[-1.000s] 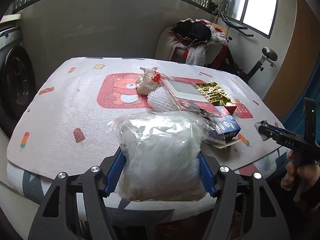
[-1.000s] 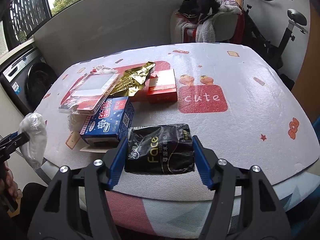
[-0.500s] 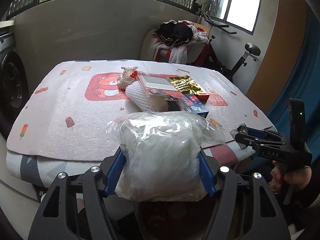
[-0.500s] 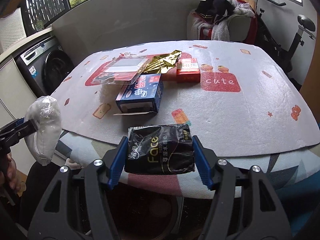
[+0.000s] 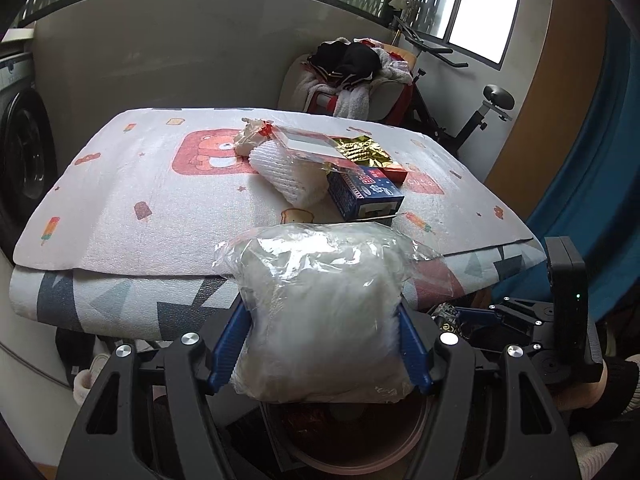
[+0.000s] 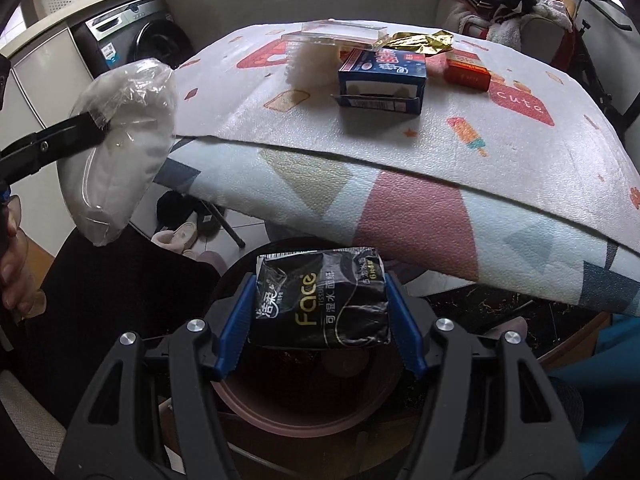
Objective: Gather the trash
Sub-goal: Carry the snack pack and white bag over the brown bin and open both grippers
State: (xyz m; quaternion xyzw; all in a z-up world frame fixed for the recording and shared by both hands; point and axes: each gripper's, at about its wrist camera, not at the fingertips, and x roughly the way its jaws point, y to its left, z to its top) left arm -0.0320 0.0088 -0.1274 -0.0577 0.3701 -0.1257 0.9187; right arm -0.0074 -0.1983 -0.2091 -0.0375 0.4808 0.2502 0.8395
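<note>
**Plastic and paper, both held over the bin**

Brown-rimmed and round, the bin (image 6: pixel 304 404) sits on the floor just below the table's near edge, and I use it as my marker. I can make out something dark and reddish inside it, too murky to name.

My right gripper (image 6: pixel 318 312) is clenched on a black tissue pack (image 6: pixel 320 300) marked "Face", held directly above the bin's mouth. My left gripper (image 5: pixel 322 336) is clamped on a clear plastic bag of white stuffing (image 5: pixel 320 312), which also hangs above the bin — in the left wrist view its rim shows just beneath the bag.

Beyond the bin, up on the table (image 6: pixel 520 148) with its printed foam mat, more rubbish lies in a cluster: a blue carton (image 6: pixel 382 80) nearest the edge, a red box (image 6: pixel 468 70) to its right, a white foam fruit net (image 5: pixel 292 180), a clear plastic blister pack (image 5: pixel 308 146) resting on the net, crumpled gold foil (image 5: pixel 360 152) and a small crumpled wrapper (image 5: pixel 250 140) farthest back.

Left of the bin, slippers (image 6: pixel 180 236) lie on the floor under the table — and a washing machine (image 6: pixel 136 40) stands behind them.
</note>
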